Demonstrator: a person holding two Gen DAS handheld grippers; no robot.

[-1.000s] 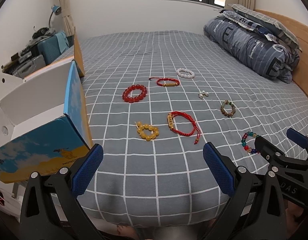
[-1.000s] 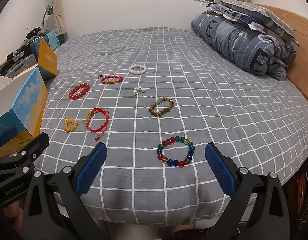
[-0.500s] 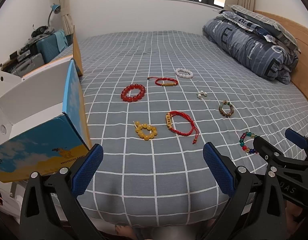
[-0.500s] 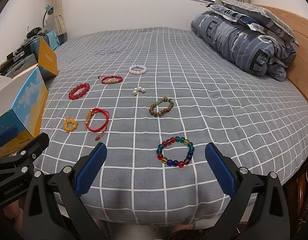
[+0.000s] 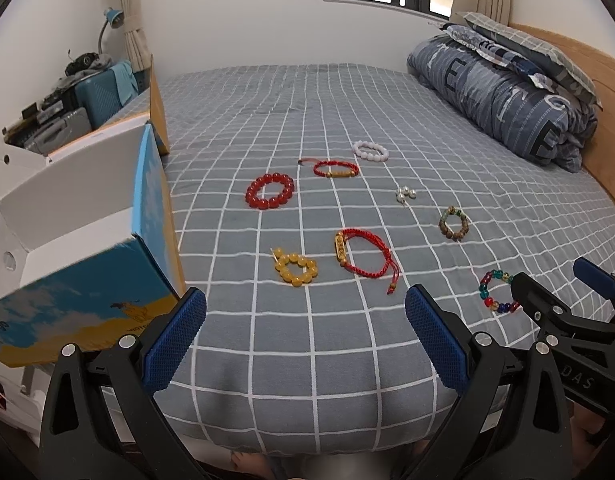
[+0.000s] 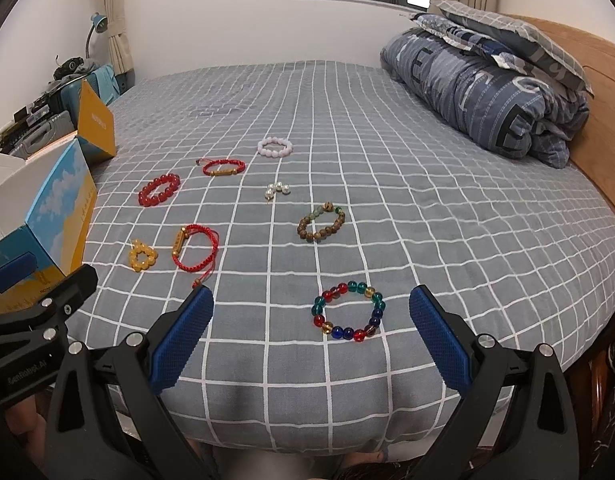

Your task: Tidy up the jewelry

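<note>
We are finding both grippers standing wide apart and holding nothing. The multicoloured bead bracelet (image 6: 348, 311) is lying flat on the bed (image 6: 467, 220), low centre in the right wrist view, squarely between and just ahead of the right gripper (image 6: 311, 332). The left gripper (image 5: 305, 334) is facing the yellow bead bracelet (image 5: 295, 269). We judge the right one nearer.

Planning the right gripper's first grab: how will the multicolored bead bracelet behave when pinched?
The multicolored bracelet is a loop of round glossy beads, so probably slippery between the pads. Likely strung, it should sag rather than hold its ring. It looks light.
</note>
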